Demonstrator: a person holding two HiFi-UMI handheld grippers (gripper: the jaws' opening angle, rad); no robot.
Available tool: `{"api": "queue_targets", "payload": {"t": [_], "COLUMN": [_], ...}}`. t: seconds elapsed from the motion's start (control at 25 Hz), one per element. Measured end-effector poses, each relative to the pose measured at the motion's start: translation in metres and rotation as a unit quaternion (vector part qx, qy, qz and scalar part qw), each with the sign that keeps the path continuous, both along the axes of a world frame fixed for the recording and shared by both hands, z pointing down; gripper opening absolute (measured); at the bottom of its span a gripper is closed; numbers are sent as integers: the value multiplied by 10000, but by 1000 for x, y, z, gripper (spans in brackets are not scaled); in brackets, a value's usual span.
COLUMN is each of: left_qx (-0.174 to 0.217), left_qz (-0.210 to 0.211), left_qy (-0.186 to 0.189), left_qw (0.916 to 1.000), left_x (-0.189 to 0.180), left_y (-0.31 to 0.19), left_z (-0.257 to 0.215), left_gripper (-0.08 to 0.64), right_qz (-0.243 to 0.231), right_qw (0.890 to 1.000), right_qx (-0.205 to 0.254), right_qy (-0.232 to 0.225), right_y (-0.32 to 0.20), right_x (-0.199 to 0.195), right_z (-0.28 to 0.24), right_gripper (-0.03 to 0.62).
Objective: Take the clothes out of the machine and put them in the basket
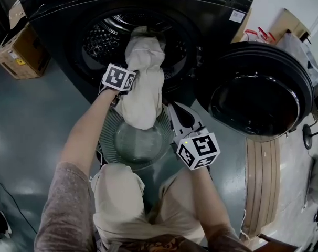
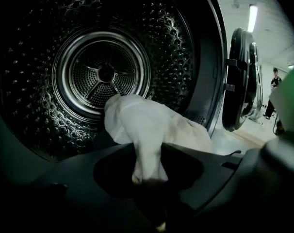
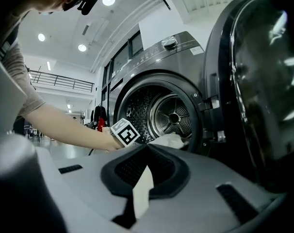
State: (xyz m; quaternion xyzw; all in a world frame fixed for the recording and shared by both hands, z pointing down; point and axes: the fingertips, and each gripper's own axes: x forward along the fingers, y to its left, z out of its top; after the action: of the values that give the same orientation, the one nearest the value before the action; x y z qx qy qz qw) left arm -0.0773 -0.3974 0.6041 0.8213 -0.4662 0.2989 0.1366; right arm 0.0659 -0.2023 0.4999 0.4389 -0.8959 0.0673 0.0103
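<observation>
Grey concrete floor fronts a black washing machine (image 1: 64,14), its door (image 1: 258,88) swung open. From the drum (image 2: 106,74) a white garment (image 1: 143,83) trails down into the round basket (image 1: 107,127). The left gripper (image 1: 123,84) clamps its middle. The right gripper (image 1: 175,112), jaws nearly together, pinches a thin strip.

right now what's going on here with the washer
A person works with two handheld grippers at the open machine. The left gripper has its tongs clamped on a white cloth that trails out of the drum. The right gripper seems to pinch the cloth's edge lower down. The cloth's lower end hangs over the basket on the floor, still held. The door stands open.
</observation>
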Motion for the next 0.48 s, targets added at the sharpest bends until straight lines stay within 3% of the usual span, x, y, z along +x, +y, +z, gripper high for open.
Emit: {"api": "queue_targets", "payload": {"t": [0.12,0.48], "left_qx": [-117,-252], "left_qz": [54,846], "left_qy": [117,525], "left_qw": [9998,9947], "left_x": [7,25], "left_y": [11,109], "left_z": [-7,-41], "left_gripper": [99,69], "right_qz": [-11,36], "right_qw": [10000,9997], "right_qx": [8,-70], "right_qy": [20,-223], "right_y": [0,-7], "right_x": [0,0], "right_z": [0,5], "right_gripper": [-5,-5]}}
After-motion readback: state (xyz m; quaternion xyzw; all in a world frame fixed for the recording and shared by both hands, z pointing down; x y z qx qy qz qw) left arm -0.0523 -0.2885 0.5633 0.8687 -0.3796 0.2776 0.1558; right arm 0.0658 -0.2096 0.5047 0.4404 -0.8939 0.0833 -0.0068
